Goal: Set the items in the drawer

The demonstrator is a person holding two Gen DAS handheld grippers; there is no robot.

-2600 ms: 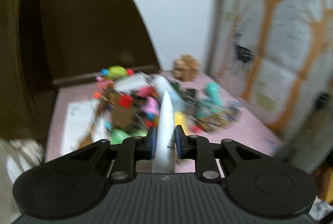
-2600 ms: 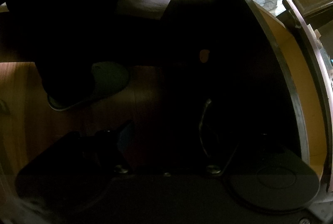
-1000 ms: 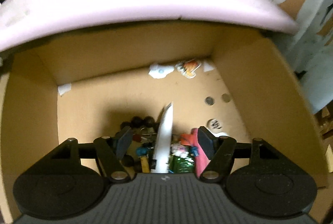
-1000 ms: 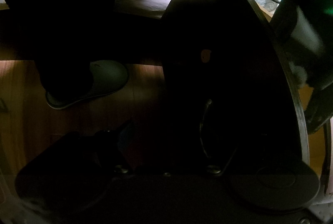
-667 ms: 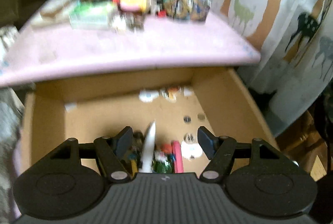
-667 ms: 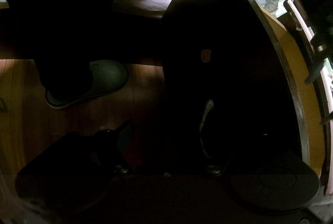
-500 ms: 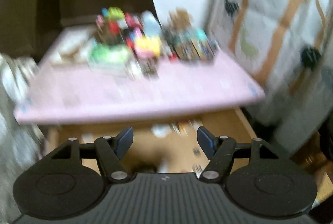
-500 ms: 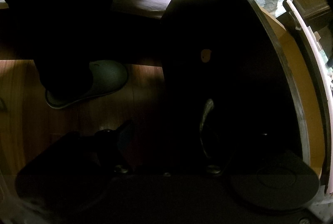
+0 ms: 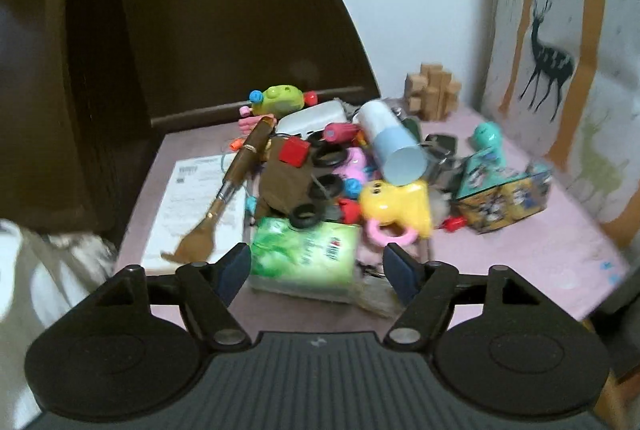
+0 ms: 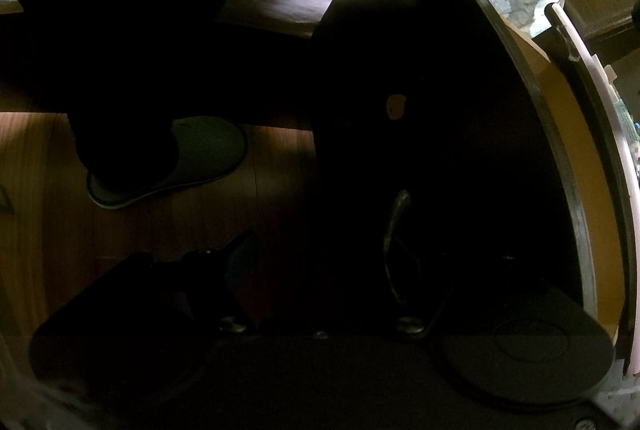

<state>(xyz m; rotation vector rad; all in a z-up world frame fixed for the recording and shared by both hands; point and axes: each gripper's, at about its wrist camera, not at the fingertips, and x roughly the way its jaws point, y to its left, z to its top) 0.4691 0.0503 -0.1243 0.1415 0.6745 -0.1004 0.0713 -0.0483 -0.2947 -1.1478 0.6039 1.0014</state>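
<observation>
My left gripper (image 9: pixel 318 264) is open and empty, raised over the near edge of the pink table top (image 9: pixel 532 250). Just beyond its fingertips lies a green tissue pack (image 9: pixel 306 256). Behind it is a pile of toys: a yellow toy (image 9: pixel 396 208), a light blue and white tube (image 9: pixel 390 146), a brown brush (image 9: pixel 236 174) and a green toy car (image 9: pixel 282 98). In the right wrist view my right gripper (image 10: pixel 320 262) is open at the dark drawer front (image 10: pixel 460 150), its right finger by the metal handle (image 10: pixel 394 242). The drawer's tan inner wall (image 10: pixel 576 190) shows at right.
A printed paper sheet (image 9: pixel 192 206) lies at the table's left. A wooden block puzzle (image 9: pixel 432 96) and colourful boxes (image 9: pixel 502 194) stand at the right. A dark headboard (image 9: pixel 200 22) rises behind. A deer-print curtain (image 9: pixel 560 50) hangs at right. A slippered foot (image 10: pixel 168 162) is on the wood floor.
My left gripper let go of the white tube in the drawer, then rose and swung up to face the table top pile. The right gripper has stayed at the drawer front.
</observation>
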